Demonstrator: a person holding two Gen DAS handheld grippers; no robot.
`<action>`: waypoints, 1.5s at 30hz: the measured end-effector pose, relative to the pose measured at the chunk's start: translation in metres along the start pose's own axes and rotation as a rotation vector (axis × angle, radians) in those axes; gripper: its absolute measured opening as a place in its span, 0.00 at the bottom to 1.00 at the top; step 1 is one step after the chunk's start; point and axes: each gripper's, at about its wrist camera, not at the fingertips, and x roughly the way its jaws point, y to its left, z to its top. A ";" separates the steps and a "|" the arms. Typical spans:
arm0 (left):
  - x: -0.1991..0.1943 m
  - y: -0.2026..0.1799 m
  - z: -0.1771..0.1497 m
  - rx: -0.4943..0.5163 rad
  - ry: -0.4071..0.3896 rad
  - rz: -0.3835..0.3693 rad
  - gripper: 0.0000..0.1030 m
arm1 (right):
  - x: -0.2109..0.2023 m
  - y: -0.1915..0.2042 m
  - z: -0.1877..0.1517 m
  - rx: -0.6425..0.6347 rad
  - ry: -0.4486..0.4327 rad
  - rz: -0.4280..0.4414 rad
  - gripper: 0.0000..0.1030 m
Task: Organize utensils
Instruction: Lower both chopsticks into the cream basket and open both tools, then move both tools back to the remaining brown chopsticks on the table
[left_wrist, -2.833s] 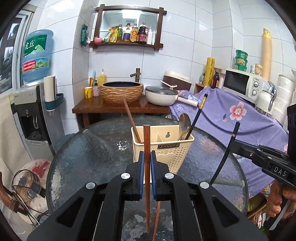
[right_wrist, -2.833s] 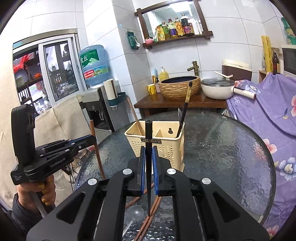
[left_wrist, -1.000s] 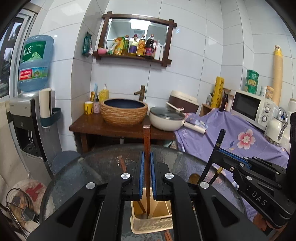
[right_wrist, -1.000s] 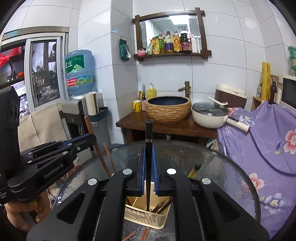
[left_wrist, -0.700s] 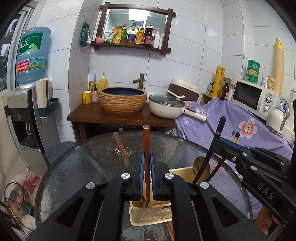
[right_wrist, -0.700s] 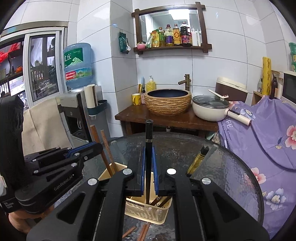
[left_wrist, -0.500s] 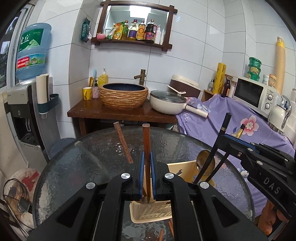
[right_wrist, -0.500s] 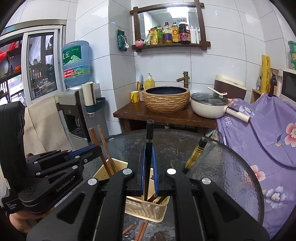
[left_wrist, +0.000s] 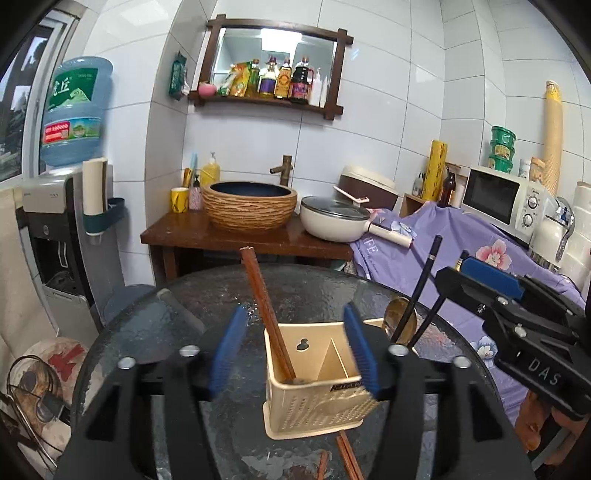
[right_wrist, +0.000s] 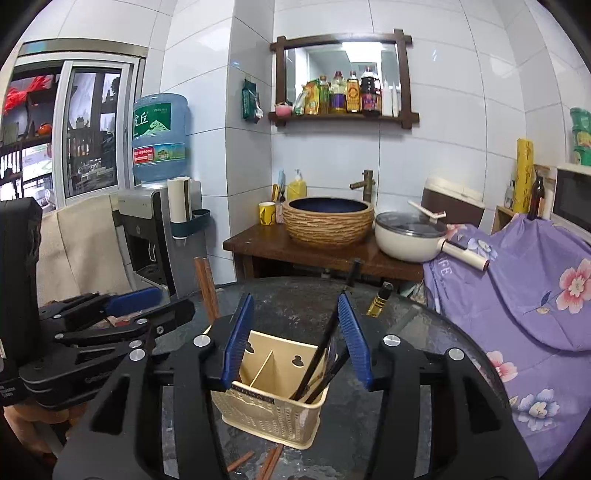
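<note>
Left wrist: I am looking over a round glass table (left_wrist: 155, 332) toward a tiled wall; my left gripper (left_wrist: 295, 350) is gaping wide, holding nothing, above the cream utensil caddy (left_wrist: 317, 398), brown chopsticks (left_wrist: 266, 306) leaning inside. Right wrist: only here a window (right_wrist: 74, 129) is showing; my right gripper (right_wrist: 295, 336) is spread, empty, black chopsticks (right_wrist: 325, 350) standing in the caddy's right compartment.

Below my left gripper (left_wrist: 295, 349), loose chopsticks (left_wrist: 345, 456) run off the frame; the caddy (left_wrist: 314, 402) hides their upper ends.
</note>
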 end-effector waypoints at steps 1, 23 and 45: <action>-0.004 0.000 -0.004 0.001 -0.001 0.006 0.65 | -0.008 0.003 -0.002 -0.018 -0.019 -0.010 0.47; -0.011 0.014 -0.121 0.037 0.276 0.048 0.87 | -0.005 0.018 -0.138 0.002 0.377 0.040 0.56; 0.020 -0.001 -0.159 0.108 0.436 -0.001 0.57 | 0.044 0.024 -0.206 0.064 0.648 0.030 0.34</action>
